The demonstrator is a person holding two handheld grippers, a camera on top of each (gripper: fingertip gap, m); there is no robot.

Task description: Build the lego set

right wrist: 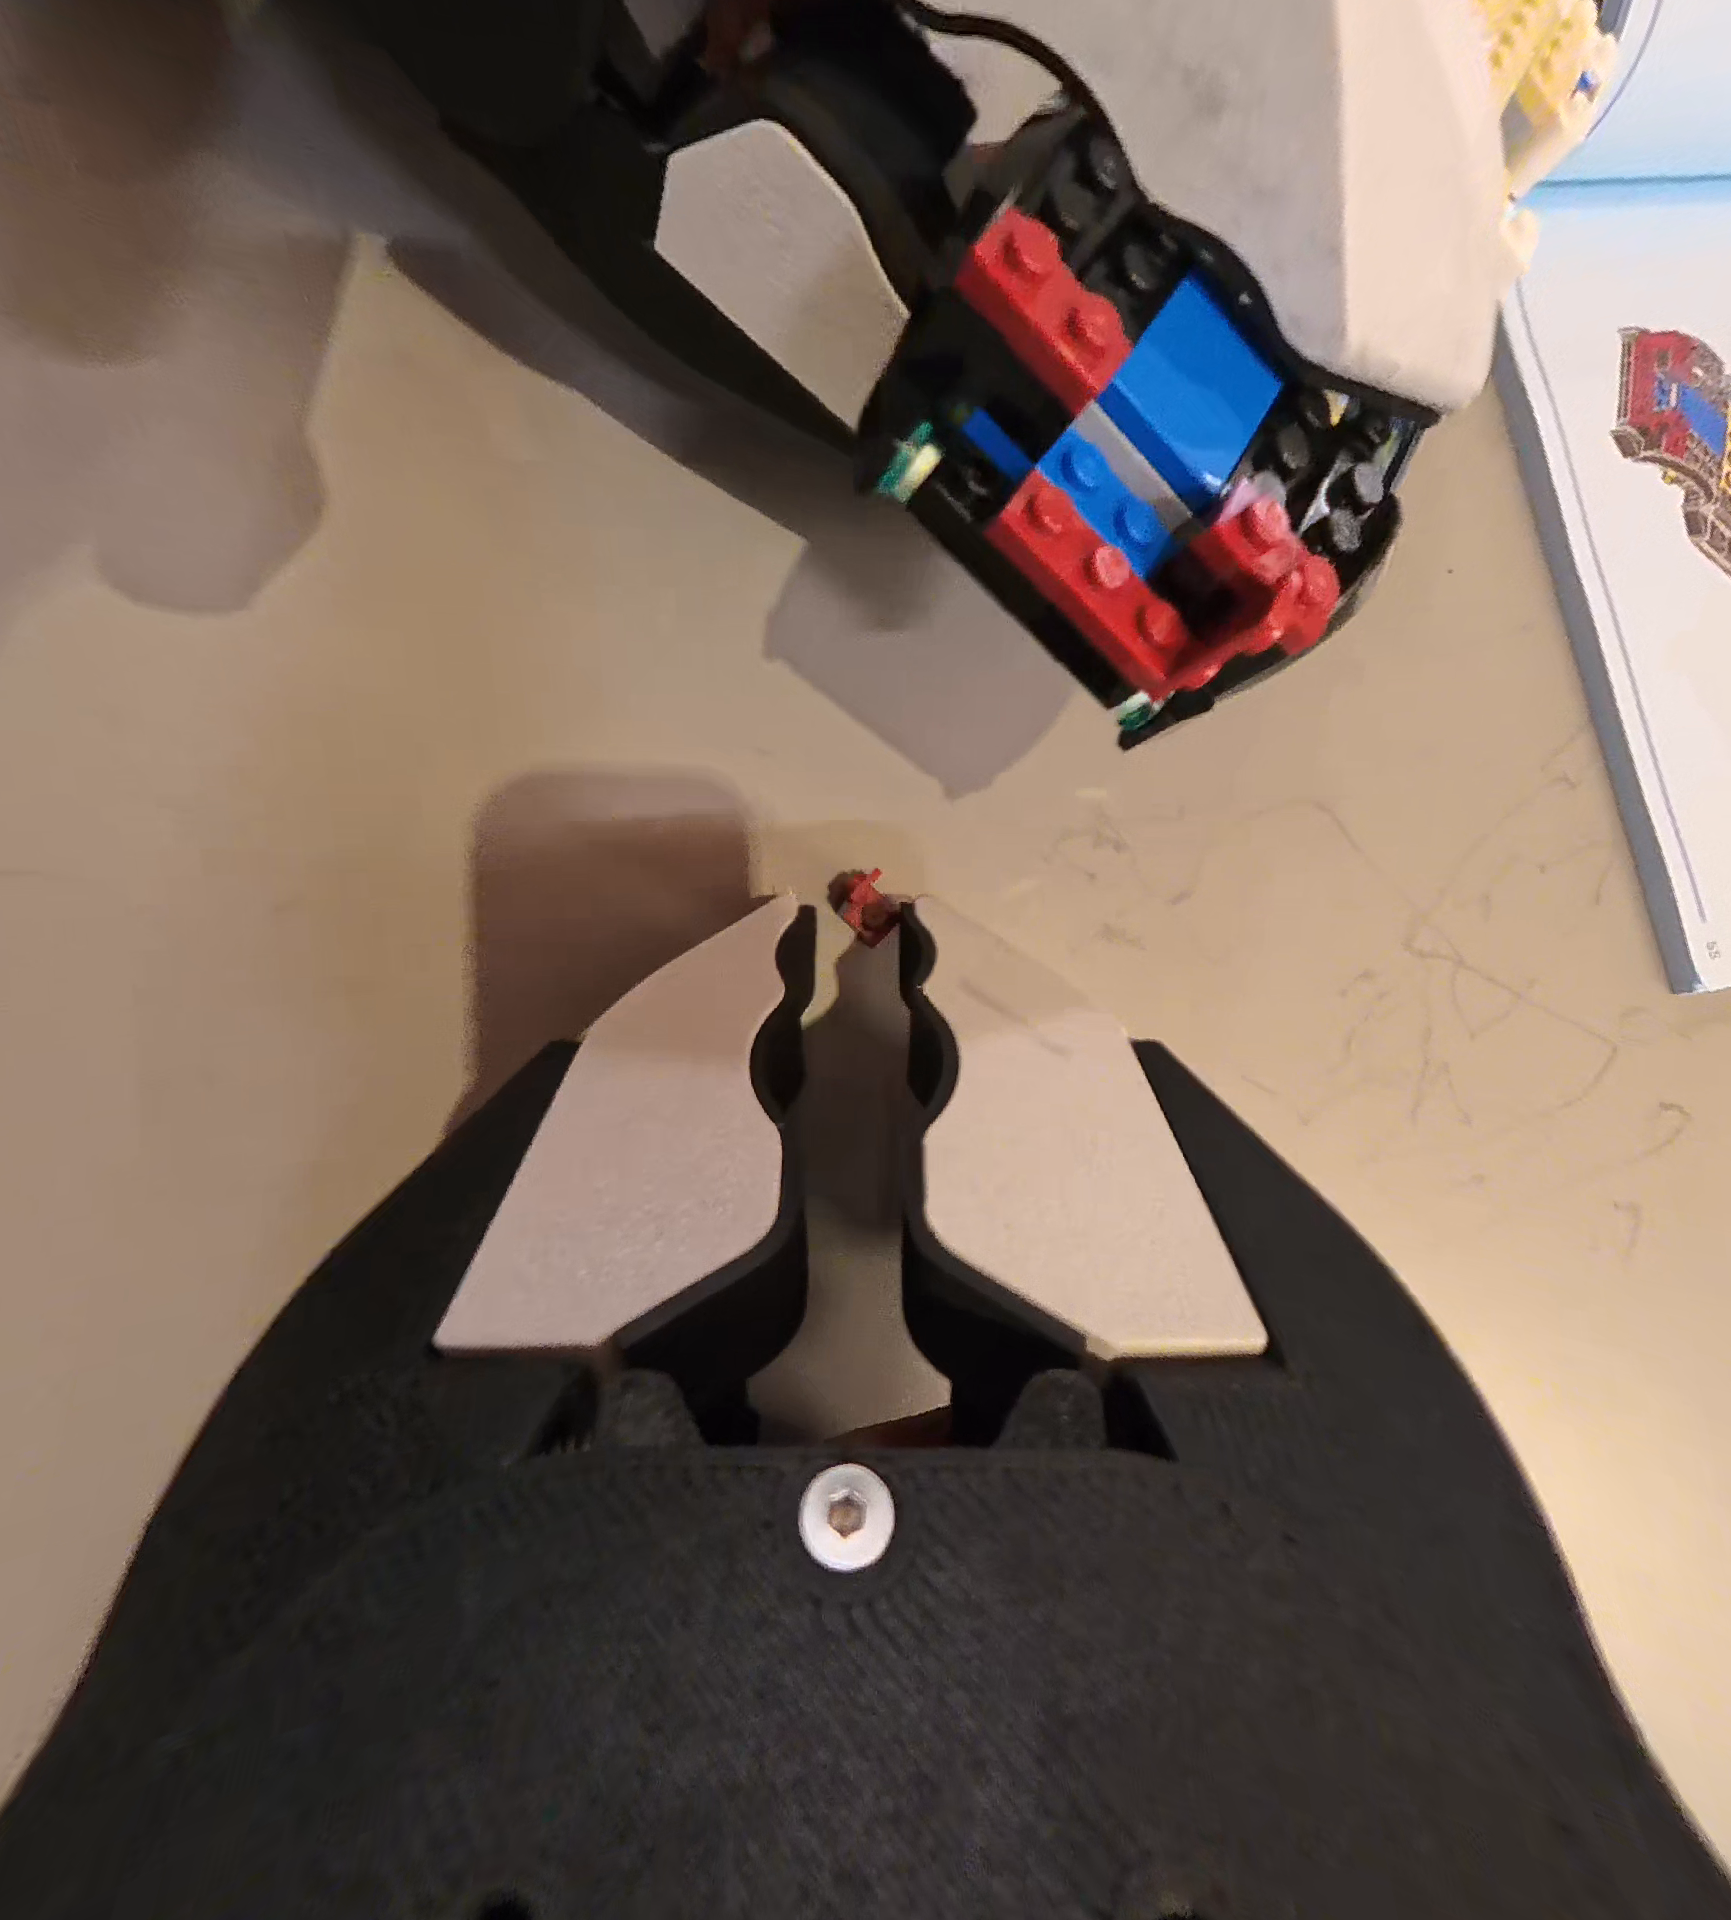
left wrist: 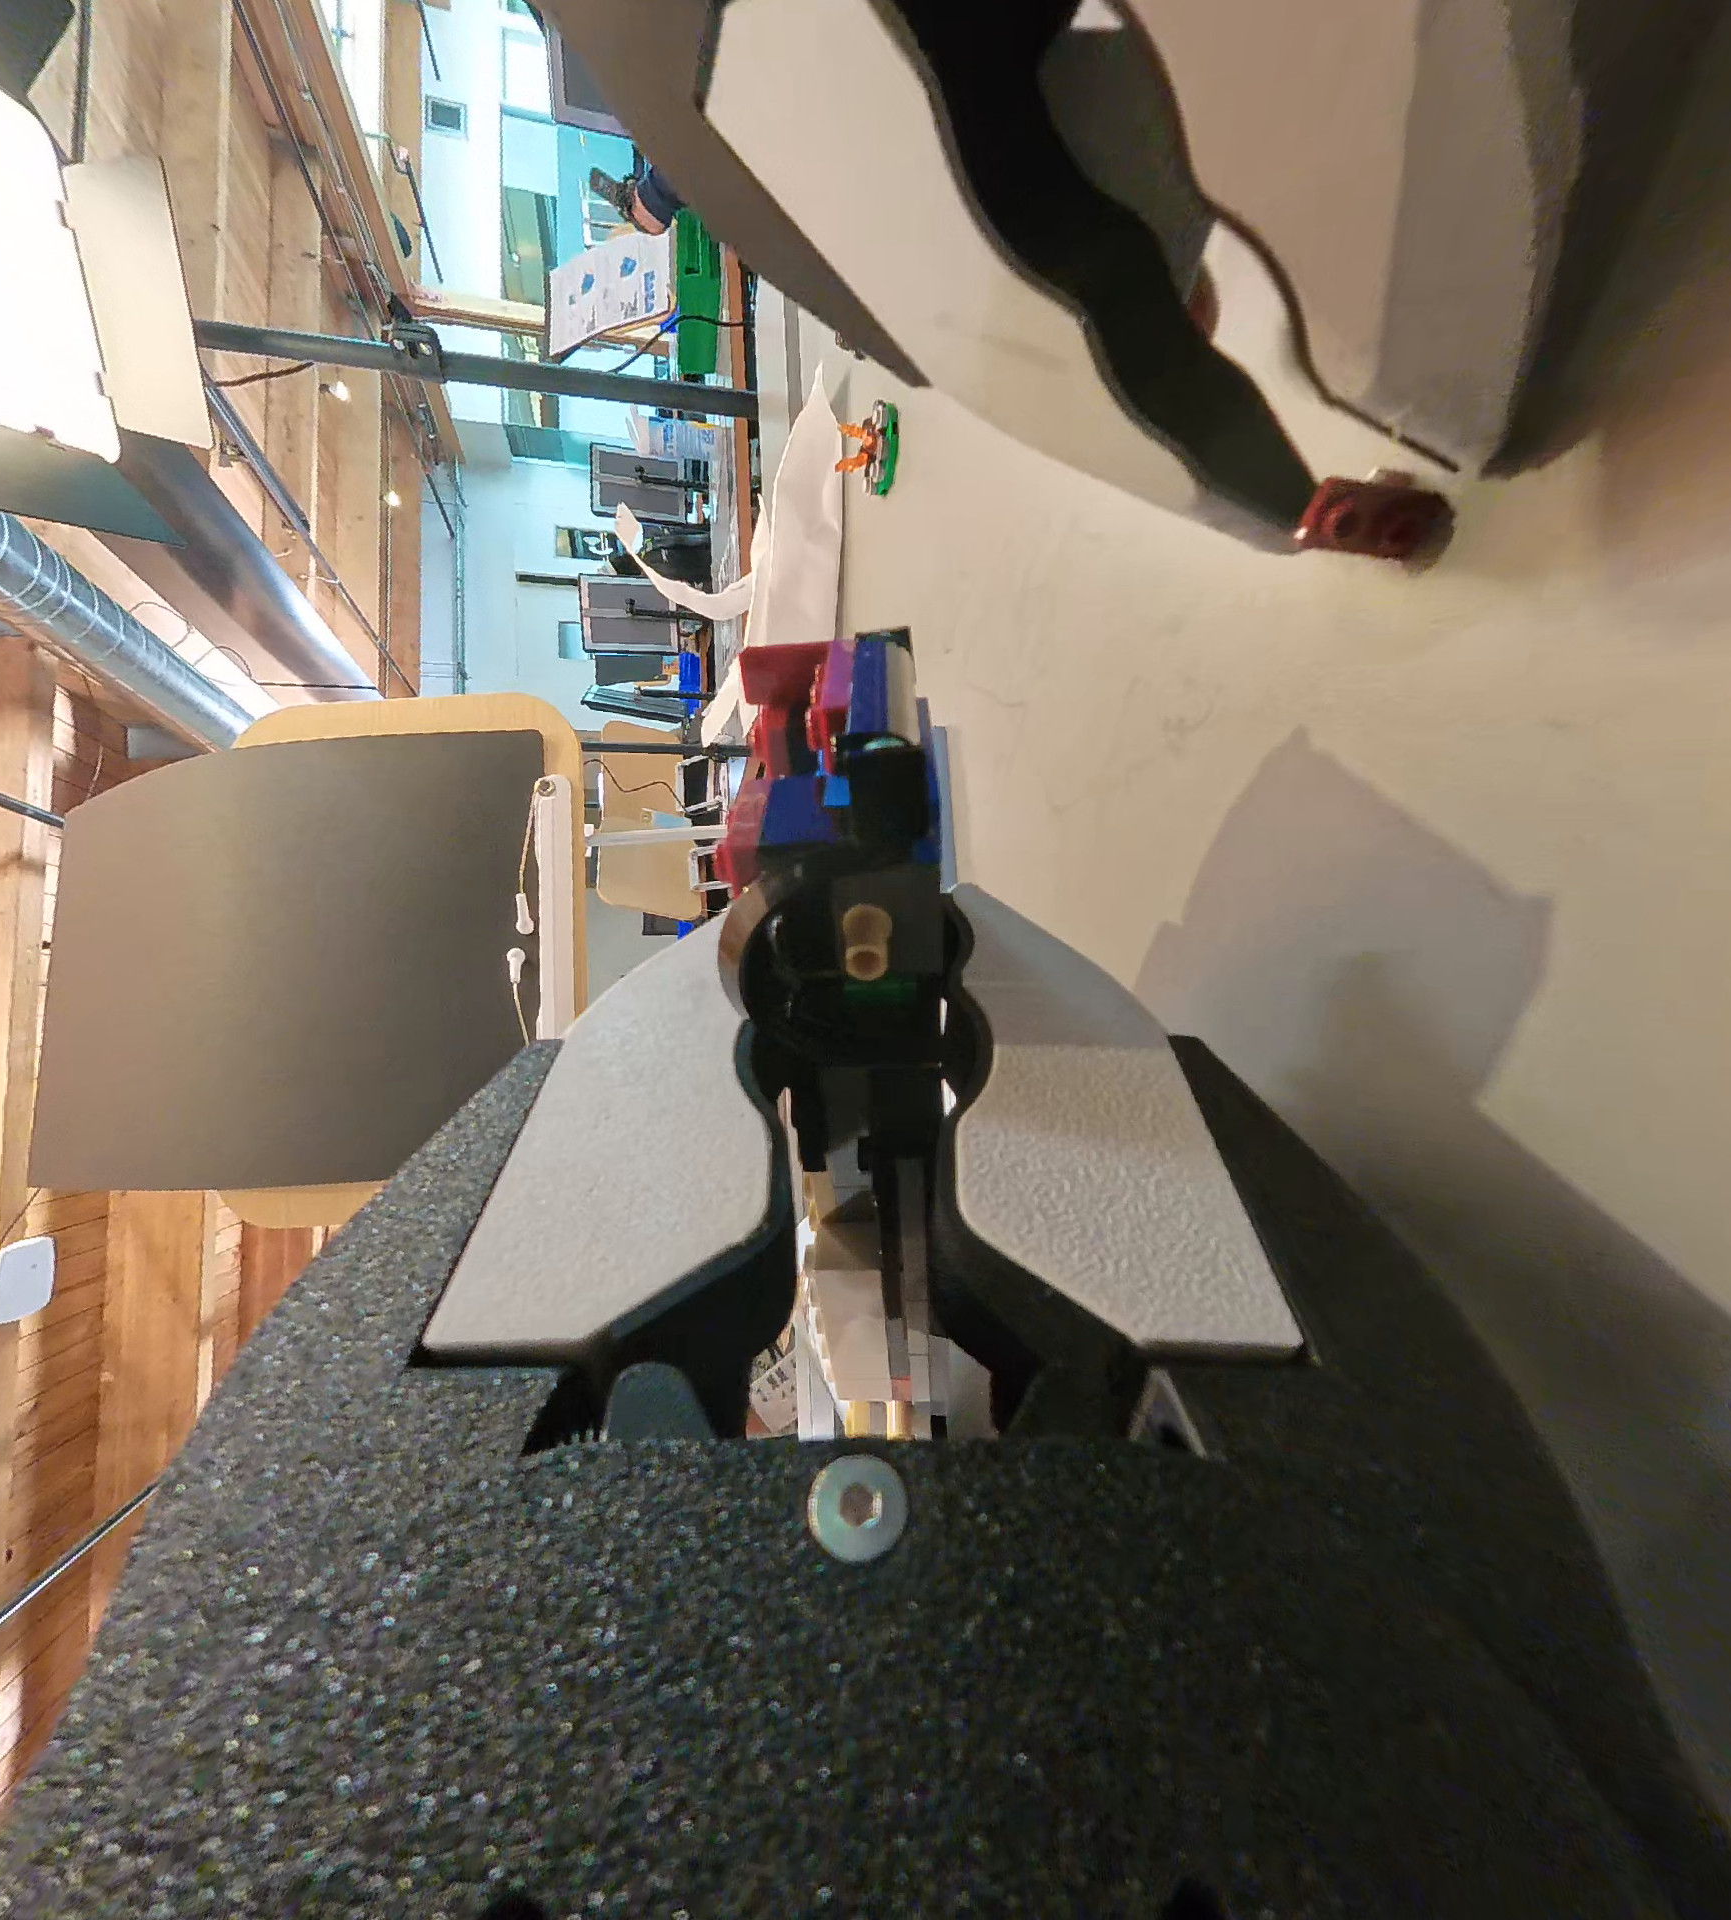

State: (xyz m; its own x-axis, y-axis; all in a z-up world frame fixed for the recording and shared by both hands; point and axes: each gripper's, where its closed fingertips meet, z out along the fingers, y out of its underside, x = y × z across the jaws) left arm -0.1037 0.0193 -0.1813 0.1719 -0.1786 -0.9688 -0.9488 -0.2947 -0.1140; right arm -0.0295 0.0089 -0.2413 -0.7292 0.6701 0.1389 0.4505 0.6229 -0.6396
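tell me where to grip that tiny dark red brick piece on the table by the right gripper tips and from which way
Grip the small dark red piece across its two flat side walls, coming straight down from above. It lies low on the table, so only its sides offer faces to pinch. The right gripper has its tips astride it; the piece looks close to one fingertip, with a gap on the other side, so centring first seems wise.

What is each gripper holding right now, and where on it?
Left gripper clamps the toy brick model by its black end. Right gripper is open; a small red brick sits at its fingertips.

Left wrist view rolled sideways, skimming the table [left wrist: 1204, 727], right wrist view looking down close, both sharing it
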